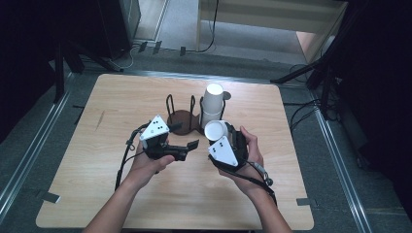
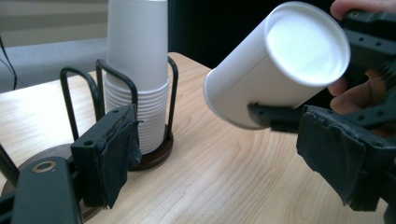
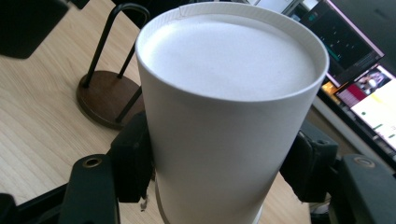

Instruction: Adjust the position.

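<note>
The right gripper [image 1: 221,132] clenched a white cup [image 3: 224,121] near the rack [image 1: 184,116], while the left gripper [image 2: 224,154] stood released, jaws empty.

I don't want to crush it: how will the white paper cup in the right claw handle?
The paper cup looks thin-walled and empty, so probably light and easily dented. Its smooth sides may slip. Laid down, its round tapered body would likely roll.

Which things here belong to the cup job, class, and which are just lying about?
In the job:
- white cup, clamped in the right tongs
- cup stack in its wire holder
- left tongs, open

Lying about:
- cables on the floor
- screens beyond the table
</note>
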Motion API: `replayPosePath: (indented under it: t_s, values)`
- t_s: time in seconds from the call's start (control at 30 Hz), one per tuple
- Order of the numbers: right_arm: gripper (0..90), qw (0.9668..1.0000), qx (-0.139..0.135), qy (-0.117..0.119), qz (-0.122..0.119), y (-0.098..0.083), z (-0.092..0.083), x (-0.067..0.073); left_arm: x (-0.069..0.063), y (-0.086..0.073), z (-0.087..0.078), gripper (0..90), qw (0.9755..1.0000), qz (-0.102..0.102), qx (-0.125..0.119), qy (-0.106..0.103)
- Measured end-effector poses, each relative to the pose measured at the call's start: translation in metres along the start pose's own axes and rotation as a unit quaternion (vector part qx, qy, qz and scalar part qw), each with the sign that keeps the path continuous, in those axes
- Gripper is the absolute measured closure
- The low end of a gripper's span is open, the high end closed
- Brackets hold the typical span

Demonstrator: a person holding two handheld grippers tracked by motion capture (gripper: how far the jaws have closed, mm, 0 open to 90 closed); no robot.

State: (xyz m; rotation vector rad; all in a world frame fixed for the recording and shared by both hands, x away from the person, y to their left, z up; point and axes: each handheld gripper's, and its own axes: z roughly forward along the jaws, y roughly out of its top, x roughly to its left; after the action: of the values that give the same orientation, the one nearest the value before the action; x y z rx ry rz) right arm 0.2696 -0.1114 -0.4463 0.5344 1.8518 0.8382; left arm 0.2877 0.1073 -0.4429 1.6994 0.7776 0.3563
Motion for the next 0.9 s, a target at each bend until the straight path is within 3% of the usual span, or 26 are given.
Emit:
replayPosePath:
  t_s: [0.23,0.4,0.5,0.7,0.9]
  values:
    - [35.0,0.9989,-0.002,-0.021,-0.042,-0.003,0.001,0.009,-0.004,0.003,0.0,13.7,0.9999,0.003,0.002,-0.016]
    - [34.7,0.9982,-0.011,-0.036,-0.047,-0.006,0.001,0.011,-0.008,0.003,0.001,13.8,0.9996,0.012,0.01,-0.024]
    - [34.7,0.9985,-0.018,-0.032,-0.041,-0.007,0.0,0.011,-0.01,0.003,0.002,14.0,0.9995,0.016,0.014,-0.024]
    - [34.8,0.9975,-0.03,-0.021,-0.061,-0.008,-0.002,0.017,-0.017,0.003,0.008,15.4,0.9993,0.023,0.019,-0.024]
    - [34.7,0.9974,-0.038,-0.013,-0.06,-0.01,-0.003,0.019,-0.026,0.001,0.013,16.1,0.9979,0.048,0.031,-0.03]
